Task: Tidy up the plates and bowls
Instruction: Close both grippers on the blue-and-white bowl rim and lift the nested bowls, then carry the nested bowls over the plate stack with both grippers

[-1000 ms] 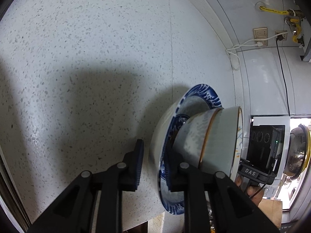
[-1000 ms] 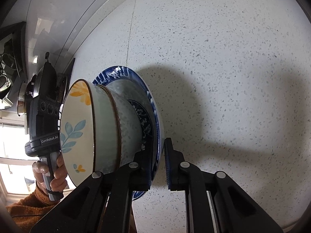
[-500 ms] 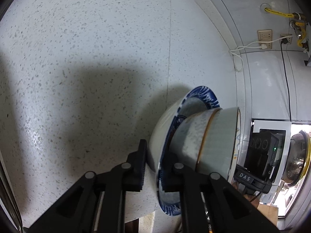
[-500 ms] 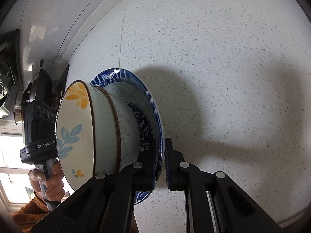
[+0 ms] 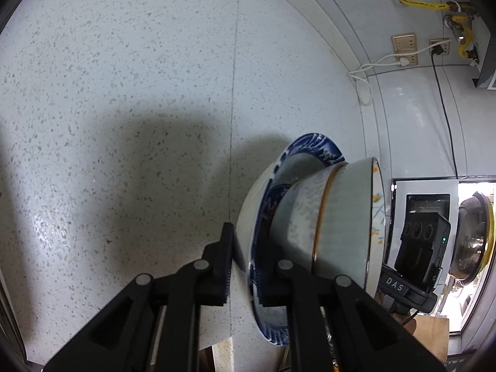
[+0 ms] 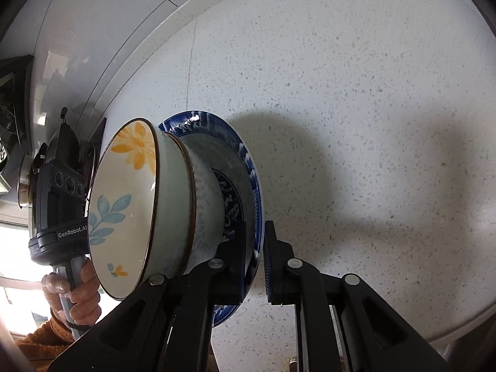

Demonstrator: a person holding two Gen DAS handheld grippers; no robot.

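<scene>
A blue-patterned plate (image 5: 313,145) carries two nested bowls and hangs above the speckled counter (image 5: 124,93), casting a shadow on it. The lower bowl (image 5: 297,214) is speckled with a gold rim. The upper bowl (image 5: 347,217) is pale green. My left gripper (image 5: 246,266) is shut on the plate's near rim. In the right wrist view my right gripper (image 6: 255,260) is shut on the opposite rim of the plate (image 6: 245,155). The upper bowl (image 6: 124,210) shows an orange flower and blue leaves inside; the speckled bowl (image 6: 206,204) sits under it. A hand (image 6: 77,294) holds the left gripper's handle.
The tiled wall behind the counter has sockets (image 5: 403,43) with plugged cables and a yellow hose (image 5: 424,4). A steel pot (image 5: 474,235) stands past the stack. The counter's front edge (image 5: 217,344) runs just below the grippers.
The left jaws closed onto the plate rim. The plate with both bowls rose a little off the counter, and its shadow moved away from it. The right view tilted slightly.
</scene>
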